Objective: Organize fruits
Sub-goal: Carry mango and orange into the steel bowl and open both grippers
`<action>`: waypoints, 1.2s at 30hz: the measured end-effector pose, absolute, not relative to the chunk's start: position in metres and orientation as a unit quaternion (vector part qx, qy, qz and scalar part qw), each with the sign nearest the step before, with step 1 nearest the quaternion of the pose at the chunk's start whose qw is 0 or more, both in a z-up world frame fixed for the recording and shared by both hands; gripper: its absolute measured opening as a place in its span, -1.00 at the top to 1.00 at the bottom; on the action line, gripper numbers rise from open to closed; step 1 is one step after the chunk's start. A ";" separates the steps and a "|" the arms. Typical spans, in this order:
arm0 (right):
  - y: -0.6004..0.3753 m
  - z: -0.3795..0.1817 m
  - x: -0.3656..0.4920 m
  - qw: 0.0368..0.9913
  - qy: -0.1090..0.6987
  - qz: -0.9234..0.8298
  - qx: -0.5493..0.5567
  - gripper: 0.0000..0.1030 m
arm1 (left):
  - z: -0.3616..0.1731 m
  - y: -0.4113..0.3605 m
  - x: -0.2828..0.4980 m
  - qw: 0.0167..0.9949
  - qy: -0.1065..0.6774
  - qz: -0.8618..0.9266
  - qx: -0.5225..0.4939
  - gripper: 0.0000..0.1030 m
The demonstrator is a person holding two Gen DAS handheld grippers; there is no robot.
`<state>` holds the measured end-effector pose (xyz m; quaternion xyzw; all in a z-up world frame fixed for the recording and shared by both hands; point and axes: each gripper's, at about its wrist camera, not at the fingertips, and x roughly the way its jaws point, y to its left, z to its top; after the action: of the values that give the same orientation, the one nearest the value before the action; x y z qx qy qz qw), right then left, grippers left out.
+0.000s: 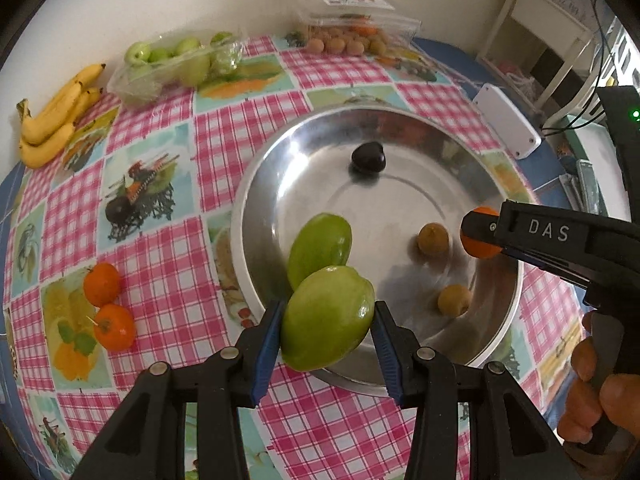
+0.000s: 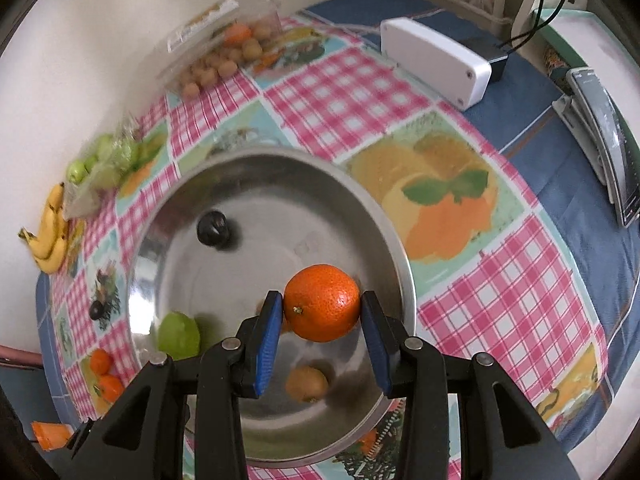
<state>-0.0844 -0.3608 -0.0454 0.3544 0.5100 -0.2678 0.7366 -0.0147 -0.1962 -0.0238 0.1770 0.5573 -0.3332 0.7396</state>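
My left gripper (image 1: 328, 314) is shut on a green fruit (image 1: 326, 332), held over the near rim of a steel bowl (image 1: 244, 208). In the bowl lie a second green fruit (image 1: 320, 246), a dark plum (image 1: 368, 157) and two brown fruits (image 1: 433, 239) (image 1: 454, 300). My right gripper (image 2: 322, 306) is shut on an orange (image 2: 320, 312) above the bowl (image 2: 400, 248). It also shows from the side in the left wrist view, where the right gripper (image 1: 478, 232) reaches in over the bowl's right side, a hand on its handle.
On the checked cloth, two small oranges (image 1: 108, 308) lie left of the bowl. Bananas (image 1: 56, 112), a tray of green fruits (image 1: 172, 64) and a clear box of brown fruits (image 1: 348, 36) line the wall. A white box (image 2: 436, 60) and a remote (image 2: 604, 136) lie to the right.
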 end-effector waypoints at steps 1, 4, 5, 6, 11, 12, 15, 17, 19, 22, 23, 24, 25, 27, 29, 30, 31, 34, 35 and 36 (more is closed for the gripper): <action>-0.359 -0.048 -0.084 0.734 0.514 -0.268 0.354 0.19 | -0.025 -0.197 -0.015 0.738 0.560 -0.333 0.178 0.08; -0.358 -0.054 -0.084 0.727 0.523 -0.269 0.355 0.19 | -0.026 -0.199 -0.016 0.738 0.557 -0.334 0.183 0.08; -0.357 -0.055 -0.083 0.725 0.524 -0.269 0.356 0.19 | -0.027 -0.200 -0.017 0.738 0.557 -0.334 0.183 0.08; -0.357 -0.055 -0.084 0.724 0.526 -0.270 0.356 0.19 | -0.027 -0.201 -0.017 0.737 0.557 -0.335 0.184 0.08; -0.359 -0.054 -0.084 0.722 0.525 -0.273 0.358 0.19 | -0.030 -0.204 -0.018 0.732 0.560 -0.340 0.187 0.08; -0.359 -0.054 -0.084 0.722 0.525 -0.274 0.359 0.19 | -0.030 -0.205 -0.018 0.733 0.558 -0.339 0.188 0.08; -0.359 -0.051 -0.085 0.723 0.522 -0.274 0.360 0.19 | -0.026 -0.206 -0.019 0.736 0.553 -0.343 0.187 0.07; -0.359 -0.049 -0.085 0.724 0.519 -0.275 0.361 0.19 | -0.025 -0.205 -0.018 0.736 0.553 -0.343 0.185 0.06; -0.359 -0.046 -0.085 0.728 0.514 -0.276 0.360 0.18 | -0.022 -0.202 -0.017 0.736 0.554 -0.344 0.182 0.02; -0.361 -0.038 -0.083 0.737 0.504 -0.276 0.355 0.06 | -0.016 -0.197 -0.012 0.741 0.551 -0.341 0.175 -0.04; -0.361 -0.034 -0.083 0.742 0.498 -0.277 0.353 0.04 | -0.013 -0.195 -0.010 0.744 0.550 -0.339 0.171 -0.06; -0.360 -0.030 -0.082 0.748 0.492 -0.277 0.349 0.04 | -0.010 -0.192 -0.008 0.747 0.548 -0.337 0.168 -0.08; -0.359 -0.027 -0.082 0.752 0.487 -0.276 0.347 0.04 | -0.008 -0.189 -0.005 0.750 0.548 -0.333 0.163 -0.08; -0.357 -0.020 -0.082 0.761 0.477 -0.272 0.346 0.04 | -0.003 -0.181 0.002 0.757 0.548 -0.323 0.151 -0.09; -0.354 -0.015 -0.082 0.767 0.472 -0.267 0.344 0.04 | 0.001 -0.170 0.011 0.764 0.550 -0.309 0.136 -0.09; -0.352 -0.013 -0.081 0.769 0.471 -0.265 0.341 0.04 | 0.003 -0.165 0.016 0.768 0.551 -0.301 0.128 -0.10; -0.350 -0.012 -0.080 0.770 0.472 -0.265 0.338 0.04 | 0.004 -0.159 0.022 0.772 0.552 -0.292 0.120 -0.10; -0.344 -0.012 -0.078 0.772 0.478 -0.260 0.330 0.04 | 0.008 -0.139 0.037 0.784 0.552 -0.268 0.098 -0.11; -0.341 -0.012 -0.077 0.772 0.481 -0.256 0.327 0.04 | 0.009 -0.130 0.044 0.787 0.553 -0.258 0.089 -0.11; -0.339 -0.013 -0.076 0.772 0.483 -0.253 0.326 0.04 | 0.008 -0.125 0.047 0.789 0.554 -0.253 0.084 -0.11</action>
<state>-0.0761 -0.3390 -0.0132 0.3257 0.4827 -0.2535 0.7724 0.0471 -0.1248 0.0083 0.0841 0.5536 -0.2526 0.7891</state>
